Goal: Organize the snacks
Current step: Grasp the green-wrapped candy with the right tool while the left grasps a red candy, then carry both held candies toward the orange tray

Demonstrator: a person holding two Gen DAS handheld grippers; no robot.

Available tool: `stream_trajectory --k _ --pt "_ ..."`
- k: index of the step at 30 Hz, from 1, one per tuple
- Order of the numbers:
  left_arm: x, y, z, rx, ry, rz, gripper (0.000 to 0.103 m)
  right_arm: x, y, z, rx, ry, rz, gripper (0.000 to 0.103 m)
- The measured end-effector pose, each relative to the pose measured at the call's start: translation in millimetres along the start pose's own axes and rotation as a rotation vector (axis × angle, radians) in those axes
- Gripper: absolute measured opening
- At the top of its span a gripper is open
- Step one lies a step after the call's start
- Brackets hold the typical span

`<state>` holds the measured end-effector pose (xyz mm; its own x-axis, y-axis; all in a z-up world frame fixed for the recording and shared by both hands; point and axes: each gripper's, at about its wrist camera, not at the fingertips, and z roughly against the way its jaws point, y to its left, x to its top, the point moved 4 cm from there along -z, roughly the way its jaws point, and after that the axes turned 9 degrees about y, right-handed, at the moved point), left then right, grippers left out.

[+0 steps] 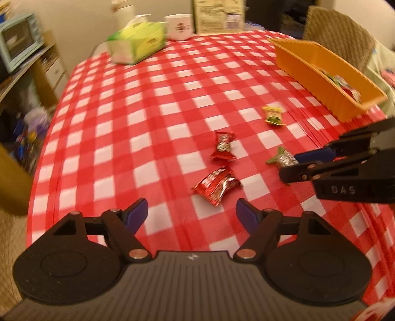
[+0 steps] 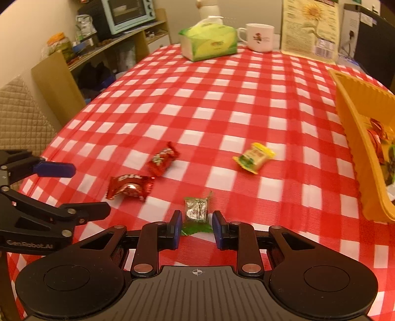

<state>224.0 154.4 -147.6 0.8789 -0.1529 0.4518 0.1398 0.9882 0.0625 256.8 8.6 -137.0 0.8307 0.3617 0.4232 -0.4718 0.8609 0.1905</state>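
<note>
The right gripper [image 2: 196, 230] points down at the red-and-white checked tablecloth [image 2: 222, 98], its blue pads narrowed around the green-ended candy [image 2: 196, 210]; the candy lies between the pads, but a gap shows on each side, so the jaws are not yet pressing on it. The left gripper [image 1: 192, 213] stands released, jaws wide apart with nothing between them, just short of the near red candy [image 1: 217, 185]. A second red candy [image 1: 223, 147] lies just beyond the first, touching or nearly touching it in the right wrist view. Further out and to the right, a yellow candy [image 2: 254, 158] rests alone on the cloth, well apart from the red pair. The orange tray [image 1: 308, 66] sits at the right edge of the table and already holds several wrapped snacks. At the far end of the table stand a green tissue box [image 2: 208, 43], a white mug [image 2: 259, 37] just beside it, and an upright printed package [image 2: 309, 29]. A pale blue oven [image 2: 128, 12] sits on a shelf beyond the table's left side.
</note>
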Motion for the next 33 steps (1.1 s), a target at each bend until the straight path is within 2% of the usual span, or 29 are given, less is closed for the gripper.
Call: stream_trajectory --k 7,9,12,13,17,25,33 --pt "17.6 -11.5 -19.4 -0.019 0.000 -0.111 0.062 -5.3 -11.7 6.4 0.002 -0.003 -0.030 0.027" --pt "20.3 -13.4 -23.6 -0.036 0.011 -0.129 0.051 -6.4 -13.7 7.5 0.006 -0.005 -0.035 0.027" --pt "22.6 -15.5 -25.3 -0.062 0.017 -0.131 0.042 -7.2 -15.9 8.4 0.017 -0.007 -0.042 0.028" --pt "23.1 -16.5 -25.7 -0.068 0.017 -0.126 0.040 -7.2 -15.9 8.4 0.020 -0.007 -0.044 0.027" --pt "23.8 -18.8 -25.8 -0.105 0.024 -0.079 0.024 -7.0 -16.3 8.6 0.018 -0.007 -0.039 0.028" --pt "20.7 -18.6 -22.5 -0.096 0.039 0.011 0.023 -4.5 -12.9 6.7 -0.007 -0.007 -0.012 0.028" --pt "16.7 -19.4 -18.7 -0.084 0.056 0.057 0.023 -4.2 -10.4 5.3 -0.023 0.008 0.031 0.026"
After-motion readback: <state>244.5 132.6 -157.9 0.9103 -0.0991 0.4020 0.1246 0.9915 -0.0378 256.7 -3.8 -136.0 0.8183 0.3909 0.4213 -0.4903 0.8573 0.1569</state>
